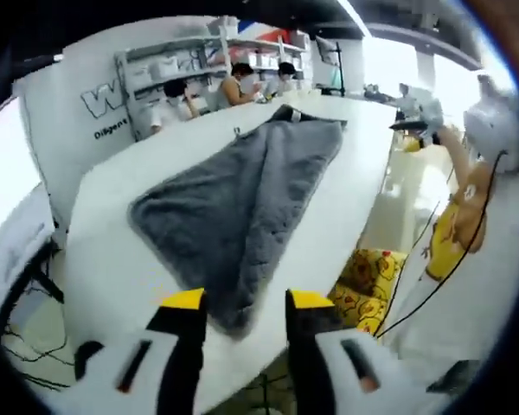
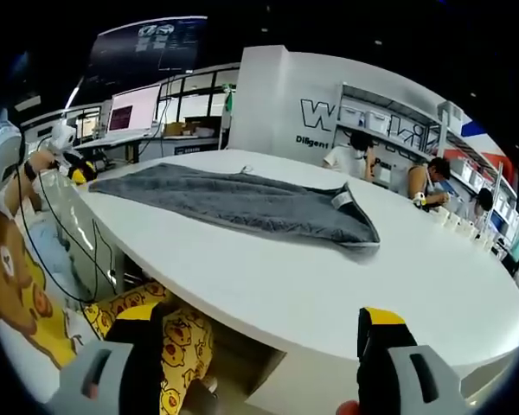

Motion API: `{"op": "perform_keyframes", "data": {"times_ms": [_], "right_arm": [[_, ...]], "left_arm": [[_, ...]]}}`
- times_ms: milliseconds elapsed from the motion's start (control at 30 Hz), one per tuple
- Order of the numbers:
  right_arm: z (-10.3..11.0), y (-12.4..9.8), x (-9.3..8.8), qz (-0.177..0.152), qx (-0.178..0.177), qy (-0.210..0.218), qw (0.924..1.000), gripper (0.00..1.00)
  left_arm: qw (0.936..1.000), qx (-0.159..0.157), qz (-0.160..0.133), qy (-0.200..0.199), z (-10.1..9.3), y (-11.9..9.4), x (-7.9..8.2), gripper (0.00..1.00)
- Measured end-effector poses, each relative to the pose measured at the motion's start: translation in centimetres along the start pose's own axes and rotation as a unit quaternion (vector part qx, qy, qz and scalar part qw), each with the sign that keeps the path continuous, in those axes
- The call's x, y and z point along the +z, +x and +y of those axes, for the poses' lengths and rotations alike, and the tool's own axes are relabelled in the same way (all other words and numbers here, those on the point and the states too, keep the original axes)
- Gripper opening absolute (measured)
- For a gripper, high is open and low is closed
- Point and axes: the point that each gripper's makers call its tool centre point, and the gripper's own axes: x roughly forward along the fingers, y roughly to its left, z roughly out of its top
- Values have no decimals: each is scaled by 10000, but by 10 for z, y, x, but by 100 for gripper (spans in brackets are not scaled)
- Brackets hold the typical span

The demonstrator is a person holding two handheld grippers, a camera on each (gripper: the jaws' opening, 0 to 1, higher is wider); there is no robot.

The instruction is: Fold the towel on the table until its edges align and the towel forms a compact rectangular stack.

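Grey towel [image 1: 242, 207] flat on white table [image 1: 112, 259], both tongs [image 1: 242, 324] [image 2: 264, 333] released, hovering at its edge

Lighting: bright, even, from ceiling strips; daylight glare blows out the upper right of the left gripper view; white counter [image 2: 329, 285] reflects softly, shadows faint; strong fisheye bending at edges; fingers [image 1: 183, 346] blurred; left gripper view softer overall.

I am seeing a dark grey, quilted-looking towel [image 1: 242, 203] lying flat and stretched lengthwise on the white table [image 1: 104, 259], one long side folded over the middle; in the right gripper view a small label is showing at its end [image 2: 242, 203].
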Motion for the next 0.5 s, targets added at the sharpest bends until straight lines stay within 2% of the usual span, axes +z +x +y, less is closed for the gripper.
{"op": "perform_keyframes", "data": {"times_ms": [100, 367, 500], "right_arm": [[-1, 1, 1, 10, -16, -16, 10000, 97], [1, 3, 5, 14, 15, -68, 10000, 97], [1, 2, 5, 45, 17, -103, 9999, 97]], "left_arm": [[9987, 2, -469, -173, -11, -8, 12, 63], [9974, 88, -683, -203, -39, -13, 15, 90], [9963, 134, -808, -263, -48, -14, 17, 99]]}}
